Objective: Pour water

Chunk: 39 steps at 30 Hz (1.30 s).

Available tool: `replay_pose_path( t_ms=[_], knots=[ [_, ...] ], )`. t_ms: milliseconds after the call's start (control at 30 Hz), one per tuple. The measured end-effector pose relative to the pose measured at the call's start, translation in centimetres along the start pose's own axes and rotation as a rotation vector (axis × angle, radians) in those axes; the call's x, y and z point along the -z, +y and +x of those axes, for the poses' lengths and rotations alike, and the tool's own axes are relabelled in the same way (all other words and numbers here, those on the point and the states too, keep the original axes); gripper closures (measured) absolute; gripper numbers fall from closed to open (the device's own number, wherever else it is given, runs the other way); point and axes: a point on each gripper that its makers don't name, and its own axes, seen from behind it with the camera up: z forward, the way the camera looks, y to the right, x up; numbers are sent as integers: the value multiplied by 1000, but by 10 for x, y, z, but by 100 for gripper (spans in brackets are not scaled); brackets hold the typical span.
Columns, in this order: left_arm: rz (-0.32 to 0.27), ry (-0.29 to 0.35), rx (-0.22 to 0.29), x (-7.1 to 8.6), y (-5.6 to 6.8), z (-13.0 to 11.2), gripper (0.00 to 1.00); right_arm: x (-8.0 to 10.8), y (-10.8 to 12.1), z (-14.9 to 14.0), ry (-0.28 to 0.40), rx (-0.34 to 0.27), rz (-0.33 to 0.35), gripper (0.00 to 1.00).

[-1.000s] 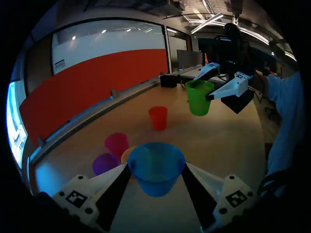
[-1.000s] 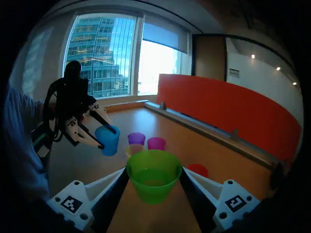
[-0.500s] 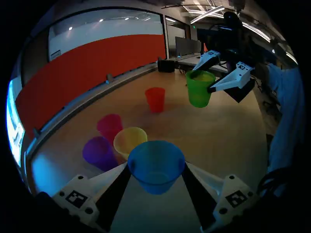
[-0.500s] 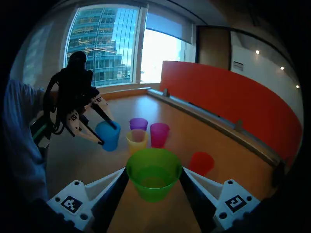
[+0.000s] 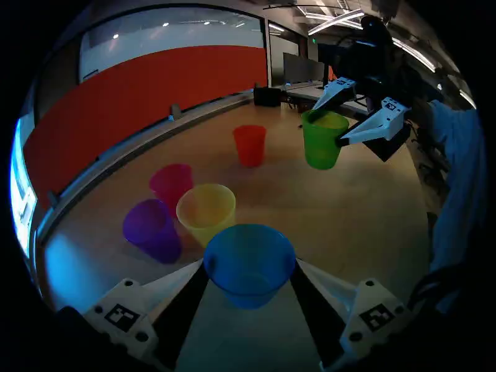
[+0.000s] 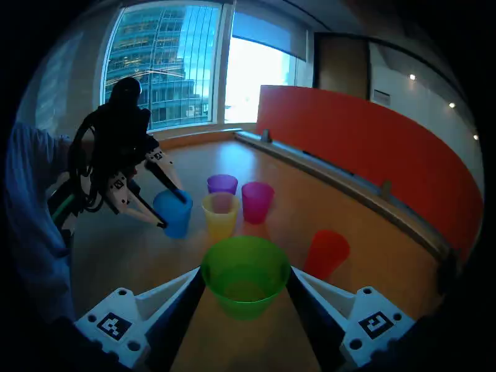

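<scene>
Left gripper view shows the left gripper (image 5: 248, 263) clamped on an upright blue cup (image 5: 249, 285) over the wooden table (image 5: 353, 211), near a yellow cup (image 5: 206, 211). Right gripper view shows the right gripper (image 6: 246, 270) gripping an upright green cup (image 6: 245, 301).

Orange wall (image 5: 124, 105), blue cup (image 5: 249, 266), green cup (image 6: 245, 285)

Blocked near left by close-set translucent yellow plastic cup (image 5: 206, 211), purple plastic cup (image 5: 150, 229) and pink plastic cup (image 5: 170, 185). Passable on the right over bare wooden tabletop (image 5: 353, 204), and between that cluster and the far red plastic cup (image 5: 249, 144).
</scene>
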Motion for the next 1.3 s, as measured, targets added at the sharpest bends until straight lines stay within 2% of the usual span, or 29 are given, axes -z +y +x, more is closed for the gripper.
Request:
replay_pose_path(
  t_ms=[500,967,1233,1300],
  knots=[
    [-3,-11,11,-7,1,-11,13,-2,3,-11,-21,-4,-11,8],
    [5,-24,29,-5,-2,-20,12,-4,2,-17,-28,-13,-18,8],
    [11,-44,30,-4,-5,-24,2,-7,2,-20,-33,-19,-19,8],
    [18,-51,32,-4,-6,-26,2,-8,2,-21,-33,-22,-18,8]
  ],
)
